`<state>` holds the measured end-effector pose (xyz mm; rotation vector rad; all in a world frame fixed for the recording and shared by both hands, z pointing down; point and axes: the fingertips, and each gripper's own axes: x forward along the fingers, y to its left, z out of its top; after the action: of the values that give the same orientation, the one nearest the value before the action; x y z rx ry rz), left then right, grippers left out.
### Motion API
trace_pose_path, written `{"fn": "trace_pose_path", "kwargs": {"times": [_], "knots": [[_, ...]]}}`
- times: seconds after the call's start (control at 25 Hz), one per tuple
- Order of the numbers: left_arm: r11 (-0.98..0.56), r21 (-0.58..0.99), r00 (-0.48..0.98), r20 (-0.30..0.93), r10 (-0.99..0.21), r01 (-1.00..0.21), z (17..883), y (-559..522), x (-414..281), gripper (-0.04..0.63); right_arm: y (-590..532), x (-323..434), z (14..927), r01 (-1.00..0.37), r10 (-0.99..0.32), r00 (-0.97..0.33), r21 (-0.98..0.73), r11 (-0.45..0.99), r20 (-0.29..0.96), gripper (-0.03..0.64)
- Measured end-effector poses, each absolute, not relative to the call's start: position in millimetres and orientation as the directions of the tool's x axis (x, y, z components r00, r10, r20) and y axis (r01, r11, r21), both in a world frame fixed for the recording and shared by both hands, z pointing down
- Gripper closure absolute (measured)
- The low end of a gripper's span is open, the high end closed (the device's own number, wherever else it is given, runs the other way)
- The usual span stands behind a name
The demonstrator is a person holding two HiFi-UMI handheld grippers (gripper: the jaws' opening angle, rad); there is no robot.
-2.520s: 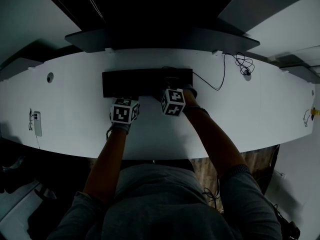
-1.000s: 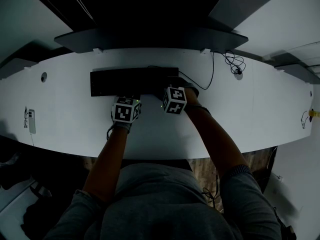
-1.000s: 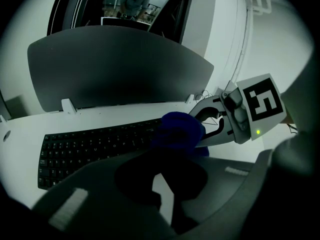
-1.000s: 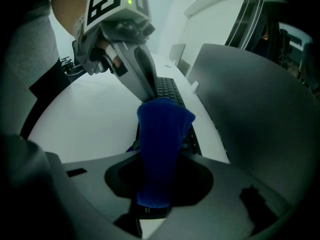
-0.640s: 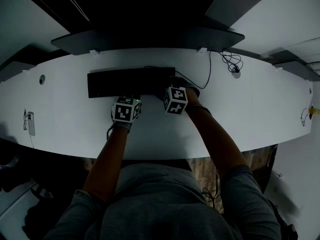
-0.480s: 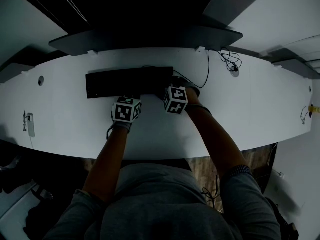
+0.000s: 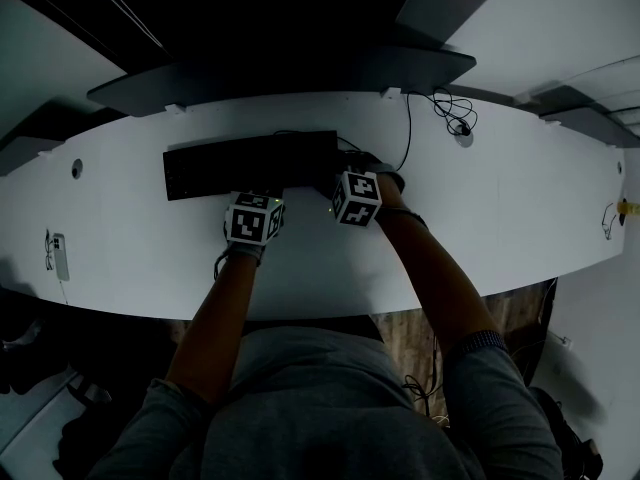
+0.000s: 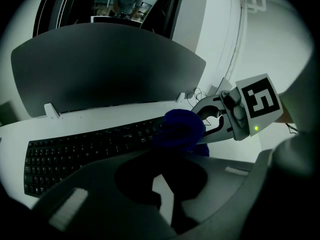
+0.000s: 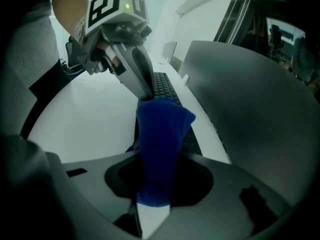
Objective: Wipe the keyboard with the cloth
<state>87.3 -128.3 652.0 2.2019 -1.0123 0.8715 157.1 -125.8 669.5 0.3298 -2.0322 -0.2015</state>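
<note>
A black keyboard (image 7: 240, 165) (image 8: 85, 146) lies on the white desk (image 7: 500, 208) in front of a dark monitor. My right gripper (image 9: 151, 200) is shut on a blue cloth (image 9: 162, 134) (image 8: 181, 128), which rests bunched on the keyboard's right end. In the head view the right gripper's marker cube (image 7: 356, 198) sits over that end. My left gripper (image 7: 255, 196) (image 8: 160, 191) is at the keyboard's front edge near its middle, its jaws together with nothing between them. Its fingers (image 9: 139, 76) point down at the keys.
The monitor (image 7: 270, 78) (image 8: 105, 69) stands right behind the keyboard. Loose cables (image 7: 445, 118) run on the desk at the back right. A small device (image 7: 54, 256) lies at the far left by the desk's front edge, and a round hole (image 7: 76, 168) is left of the keyboard.
The right gripper with the cloth has slid right along the keyboard, from right of its middle to its right end. The left gripper has stayed at the front edge. The view has drifted.
</note>
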Motion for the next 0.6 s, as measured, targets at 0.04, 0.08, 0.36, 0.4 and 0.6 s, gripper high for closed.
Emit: {"fn": "trace_pose_path", "kwargs": {"times": [0.04, 0.08, 0.36, 0.4, 0.6], "knots": [[-0.560, 0.214, 0.505, 0.744, -0.437, -0.801, 652.3, -128.3, 89.3, 0.586, -125.6, 160.7, 669.6, -0.152, -0.319, -0.439, 0.281, 0.948, 0.840, 0.486], [-0.561, 0.215, 0.506, 0.744, -0.436, -0.800, 652.3, -128.2, 91.5, 0.586, -125.6, 164.6, 669.6, -0.158, -0.321, -0.438, 0.279, 0.947, 0.840, 0.486], [-0.577, 0.213, 0.516, 0.740, -0.432, -0.788, 648.4, -123.0, 104.0, 0.586, -121.9, 190.9, 670.3, -0.183, -0.331, -0.413, 0.279, 0.943, 0.848, 0.486], [-0.580, 0.211, 0.517, 0.739, -0.433, -0.787, 646.4, -122.3, 104.9, 0.586, -122.0, 193.9, 670.6, -0.189, -0.333, -0.410, 0.278, 0.942, 0.849, 0.486], [-0.585, 0.199, 0.523, 0.719, -0.458, -0.786, 632.1, -115.5, 96.9, 0.586, -122.1, 212.8, 664.2, -0.325, -0.374, -0.429, 0.246, 0.913, 0.822, 0.486]]}}
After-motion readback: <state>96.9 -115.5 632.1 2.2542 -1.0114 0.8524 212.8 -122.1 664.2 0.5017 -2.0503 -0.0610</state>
